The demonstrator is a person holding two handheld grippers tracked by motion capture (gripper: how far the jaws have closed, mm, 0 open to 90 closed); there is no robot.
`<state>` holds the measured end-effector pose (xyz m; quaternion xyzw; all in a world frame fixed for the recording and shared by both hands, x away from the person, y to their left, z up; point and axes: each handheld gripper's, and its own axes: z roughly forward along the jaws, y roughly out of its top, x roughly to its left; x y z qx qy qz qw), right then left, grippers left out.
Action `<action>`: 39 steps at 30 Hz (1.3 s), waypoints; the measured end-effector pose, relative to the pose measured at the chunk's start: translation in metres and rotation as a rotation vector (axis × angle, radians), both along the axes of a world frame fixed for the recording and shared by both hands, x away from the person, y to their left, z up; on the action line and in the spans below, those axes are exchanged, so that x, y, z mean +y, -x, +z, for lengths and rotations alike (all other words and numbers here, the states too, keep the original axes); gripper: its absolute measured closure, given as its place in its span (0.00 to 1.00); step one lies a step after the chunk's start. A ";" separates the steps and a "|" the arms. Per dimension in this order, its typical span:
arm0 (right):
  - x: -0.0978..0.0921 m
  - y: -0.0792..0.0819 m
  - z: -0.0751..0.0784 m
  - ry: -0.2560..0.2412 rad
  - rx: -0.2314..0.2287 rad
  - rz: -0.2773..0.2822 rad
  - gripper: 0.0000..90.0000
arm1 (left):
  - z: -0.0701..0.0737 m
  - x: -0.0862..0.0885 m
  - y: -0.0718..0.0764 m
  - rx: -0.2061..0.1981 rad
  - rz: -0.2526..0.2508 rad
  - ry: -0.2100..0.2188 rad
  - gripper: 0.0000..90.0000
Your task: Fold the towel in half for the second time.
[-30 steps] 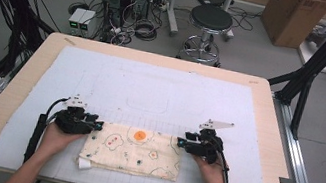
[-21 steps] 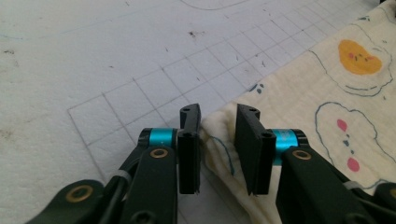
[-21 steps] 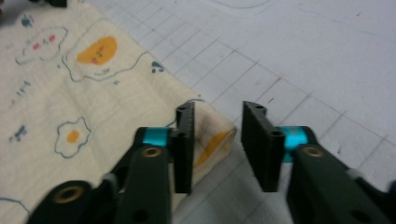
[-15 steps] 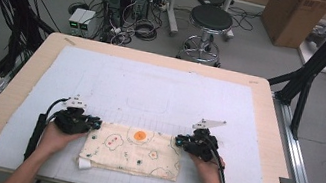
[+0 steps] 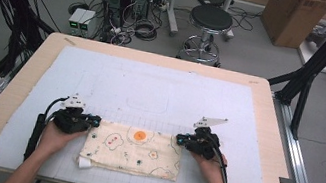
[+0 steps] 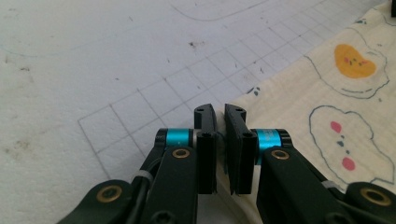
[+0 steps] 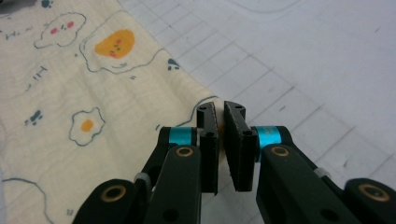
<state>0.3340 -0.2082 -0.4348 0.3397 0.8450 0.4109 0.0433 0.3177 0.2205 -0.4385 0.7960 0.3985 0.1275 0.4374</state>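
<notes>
Right gripper (image 5: 182, 139): moved inward from beside the cream printed cloth (image 5: 133, 149), jaws now pinching its far right corner.
Left gripper (image 5: 93, 121): edged inward onto the far left corner.

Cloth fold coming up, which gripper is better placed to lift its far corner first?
Near even, slightly the right gripper: its jaws are shut on the cloth at that corner. The left gripper pinches the cloth's edge less clearly.
</notes>
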 end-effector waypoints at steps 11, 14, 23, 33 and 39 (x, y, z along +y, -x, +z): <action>0.000 -0.021 0.005 -0.032 0.013 -0.021 0.94 | 0.009 0.001 -0.017 -0.046 0.072 0.025 0.93; 0.001 -0.030 0.009 -0.028 0.017 -0.036 0.94 | 0.008 0.001 -0.027 -0.041 0.091 0.021 0.93; 0.005 -0.066 0.018 -0.026 0.042 -0.090 0.94 | 0.013 -0.001 -0.059 -0.045 0.127 0.018 0.93; 0.000 -0.102 0.020 -0.079 0.082 -0.169 0.94 | 0.022 -0.002 -0.089 -0.063 0.157 0.046 0.92; 0.000 -0.104 0.012 -0.100 0.101 -0.176 0.94 | 0.018 0.000 -0.090 -0.046 0.151 0.051 0.92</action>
